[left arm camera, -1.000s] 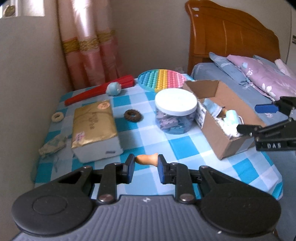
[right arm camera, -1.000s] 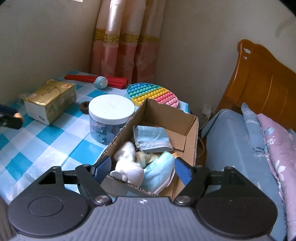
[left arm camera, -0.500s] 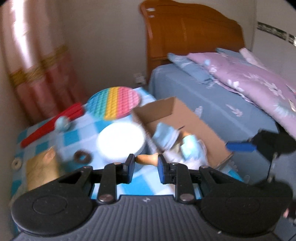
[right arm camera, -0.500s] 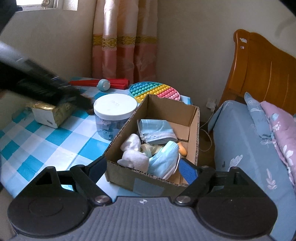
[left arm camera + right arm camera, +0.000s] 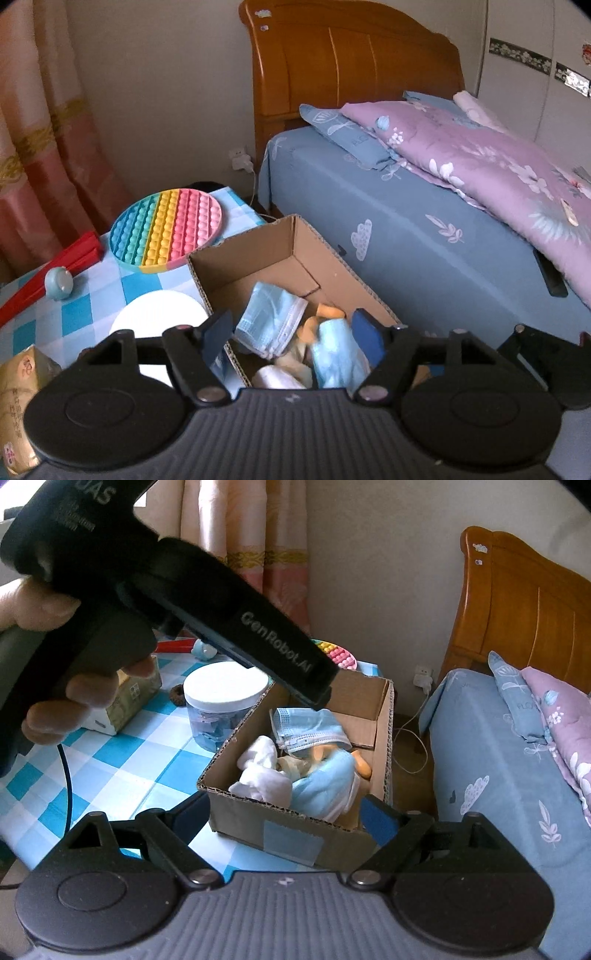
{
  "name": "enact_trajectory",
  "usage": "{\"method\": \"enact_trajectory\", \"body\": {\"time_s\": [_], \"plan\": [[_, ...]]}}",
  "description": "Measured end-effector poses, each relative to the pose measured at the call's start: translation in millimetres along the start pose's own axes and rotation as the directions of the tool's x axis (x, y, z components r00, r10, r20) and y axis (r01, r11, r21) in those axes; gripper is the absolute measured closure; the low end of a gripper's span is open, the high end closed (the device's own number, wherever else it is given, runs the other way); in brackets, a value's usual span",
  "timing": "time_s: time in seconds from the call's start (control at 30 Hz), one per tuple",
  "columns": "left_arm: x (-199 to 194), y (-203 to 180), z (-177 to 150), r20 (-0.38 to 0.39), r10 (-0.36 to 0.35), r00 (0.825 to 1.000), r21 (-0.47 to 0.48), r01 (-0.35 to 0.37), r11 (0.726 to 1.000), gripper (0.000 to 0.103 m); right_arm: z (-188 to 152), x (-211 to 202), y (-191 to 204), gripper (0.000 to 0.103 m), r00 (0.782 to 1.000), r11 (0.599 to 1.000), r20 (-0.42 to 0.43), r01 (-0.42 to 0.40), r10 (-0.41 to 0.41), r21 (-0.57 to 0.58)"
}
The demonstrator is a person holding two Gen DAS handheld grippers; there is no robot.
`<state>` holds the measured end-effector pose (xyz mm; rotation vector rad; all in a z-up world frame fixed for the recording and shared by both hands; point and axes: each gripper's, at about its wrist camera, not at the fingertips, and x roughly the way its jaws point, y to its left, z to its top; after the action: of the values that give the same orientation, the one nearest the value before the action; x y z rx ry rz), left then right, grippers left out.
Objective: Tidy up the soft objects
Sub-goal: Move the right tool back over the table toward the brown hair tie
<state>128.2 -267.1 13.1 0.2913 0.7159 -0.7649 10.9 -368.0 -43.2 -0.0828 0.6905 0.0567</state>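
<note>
An open cardboard box (image 5: 280, 251) (image 5: 295, 830) stands on the checked table beside the bed. It holds blue face masks (image 5: 267, 321) (image 5: 308, 725), white cloth (image 5: 258, 775) and an orange soft piece (image 5: 325, 314) (image 5: 360, 764). My left gripper (image 5: 291, 336) is open and empty right above the box; its body (image 5: 221, 602) fills the upper left of the right wrist view. My right gripper (image 5: 284, 818) is open and empty at the box's near end.
A white-lidded jar (image 5: 225, 698), a gold tissue pack (image 5: 18, 387), a rainbow pop mat (image 5: 166, 229), a red fan (image 5: 48, 273) and a small blue ball (image 5: 58, 282) lie on the table. The bed (image 5: 424, 229) with pillows borders the right.
My left gripper swung from the table over the box and opened; the orange piece it held now lies in the box. My right gripper stayed open near the box.
</note>
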Motion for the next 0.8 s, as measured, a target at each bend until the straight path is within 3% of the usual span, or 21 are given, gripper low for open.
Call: {"method": "enact_trajectory", "body": {"time_s": [0.27, 0.57, 0.8], "plan": [[-32.5, 8.0, -16.4, 0.024, 0.039, 0.999, -0.057, -0.038, 0.998, 0.010, 3.8, -12.3, 9.6, 0.000, 0.999, 1.000, 0.029, -0.025, 0.025, 0.001], [-87.9, 25.3, -56.9, 0.052, 0.148, 0.988, -0.121, -0.141, 0.983, 0.005, 6.1, -25.1, 36.6, 0.000, 0.999, 1.000, 0.031, -0.020, 0.020, -0.013], [-124.2, 58.2, -97.3, 0.035, 0.275, 0.961, -0.218, -0.262, 0.940, 0.003, 5.8, -26.7, 50.7, 0.000, 1.000, 1.000, 0.010, -0.024, 0.024, 0.013]]}}
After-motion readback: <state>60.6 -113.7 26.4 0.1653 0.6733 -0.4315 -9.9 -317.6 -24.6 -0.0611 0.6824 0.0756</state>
